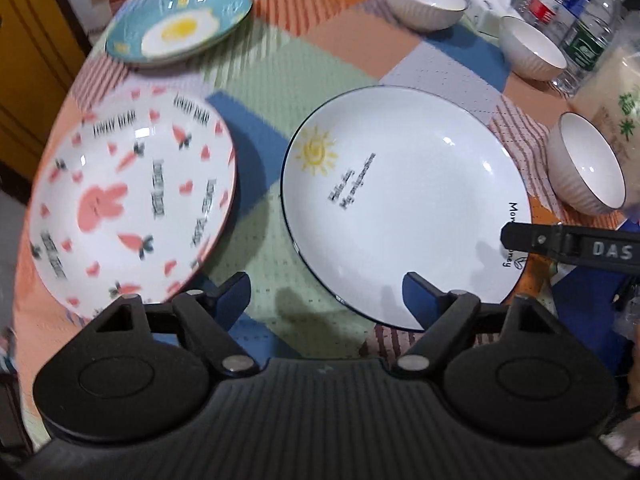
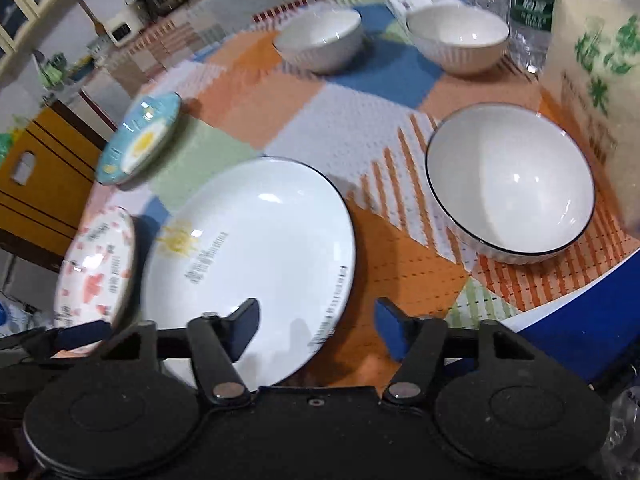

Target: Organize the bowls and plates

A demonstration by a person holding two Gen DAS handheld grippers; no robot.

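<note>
Both tongs gape, holding nothing — left tongs (image 1: pixel 326 300) straddle the sun plate's (image 1: pixel 404 204) near rim, right tongs (image 2: pixel 318 330) straddle its lower-right edge.

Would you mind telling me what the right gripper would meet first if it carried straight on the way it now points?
Probably the near rim of the sun plate: the open right gripper has it between the fingers, with nothing held. Depth is hard to judge.
</note>
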